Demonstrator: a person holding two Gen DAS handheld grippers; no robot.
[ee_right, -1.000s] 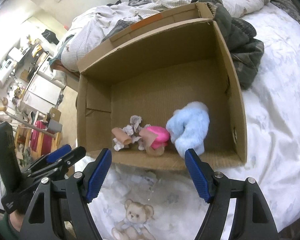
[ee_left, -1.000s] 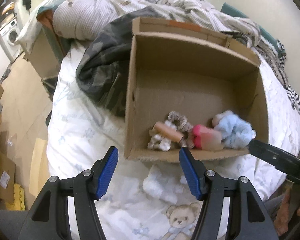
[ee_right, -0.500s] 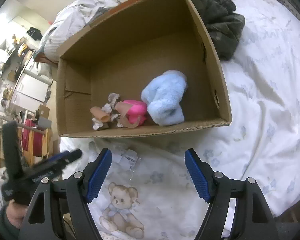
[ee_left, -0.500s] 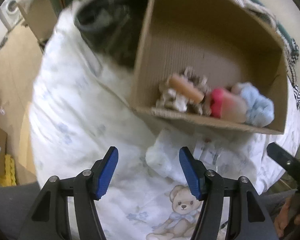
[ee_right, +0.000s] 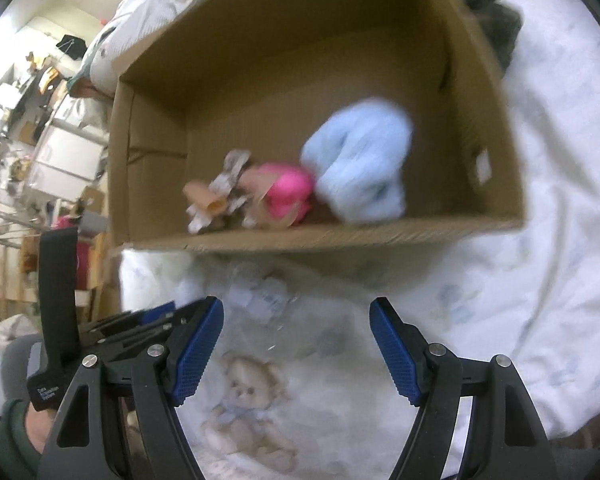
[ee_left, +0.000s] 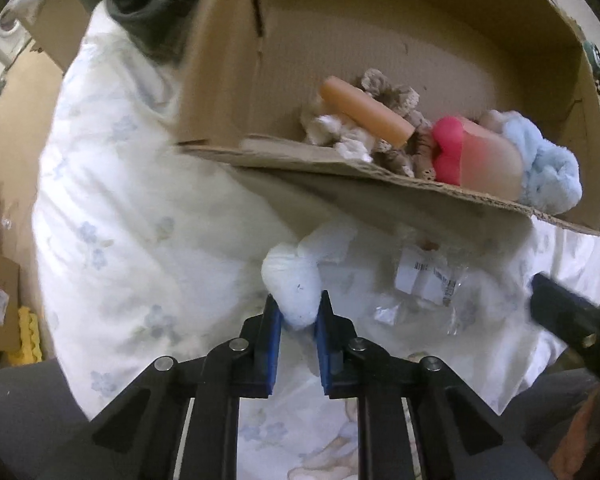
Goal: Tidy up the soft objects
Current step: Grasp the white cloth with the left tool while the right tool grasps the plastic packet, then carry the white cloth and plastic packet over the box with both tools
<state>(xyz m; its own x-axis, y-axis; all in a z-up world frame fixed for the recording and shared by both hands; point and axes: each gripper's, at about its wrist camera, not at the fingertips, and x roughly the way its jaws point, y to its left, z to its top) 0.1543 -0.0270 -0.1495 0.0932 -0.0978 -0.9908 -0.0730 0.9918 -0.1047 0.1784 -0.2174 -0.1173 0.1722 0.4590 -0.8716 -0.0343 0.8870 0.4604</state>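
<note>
Bedding with a pale flower print (ee_left: 112, 184) covers the bed on the left of the left wrist view, and a dark crumpled garment (ee_left: 156, 12) lies at the top beside the cardboard box (ee_left: 340, 184). Low in the middle, the left gripper (ee_left: 296, 312) points down at the bed; its blue fingers (ee_left: 273, 332) have just been closing and now pinch the near end of a white soft bundle (ee_left: 294, 280) that lies on the sheet just in front of the box's near wall. Inside the box, along that near wall, sit a beige frilly piece with an orange tube (ee_left: 366, 114) across it, then a pink object (ee_left: 452, 150), then a fluffy light-blue item (ee_left: 548, 176) at the right. A clear plastic bag with a white label (ee_left: 424, 276) lies on the bed right of the bundle.

In the right wrist view, the right gripper (ee_right: 296, 344) hovers over the sheet with its fingers (ee_right: 396, 354) wide apart and nothing between them, above a printed teddy bear (ee_right: 248, 396). Farther right the bedding is bare and white.
</note>
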